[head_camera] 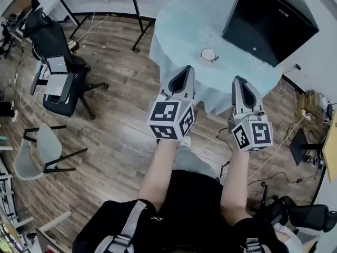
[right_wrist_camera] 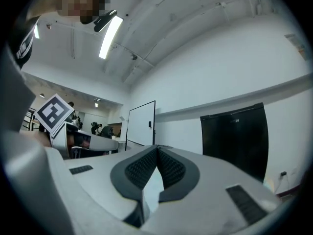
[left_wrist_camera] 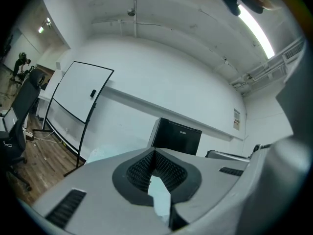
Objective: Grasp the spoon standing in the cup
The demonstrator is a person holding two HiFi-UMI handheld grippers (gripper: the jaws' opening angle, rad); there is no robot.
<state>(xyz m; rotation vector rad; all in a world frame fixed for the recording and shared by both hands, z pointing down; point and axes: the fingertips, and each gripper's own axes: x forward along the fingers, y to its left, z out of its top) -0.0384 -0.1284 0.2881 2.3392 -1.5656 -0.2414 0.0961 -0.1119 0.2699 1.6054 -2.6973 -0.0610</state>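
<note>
Spoon in cup | far ahead on counter, between left gripper and right gripper | both jaws pressed together, empty

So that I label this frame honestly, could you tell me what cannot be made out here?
- Spoon: head view, too small; a sliver at the cup rim may be it.
- Cup's contents: head view, too small.
- Cup and spoon: in neither gripper view; the left gripper and right gripper bodies fill the lower frame.
</note>
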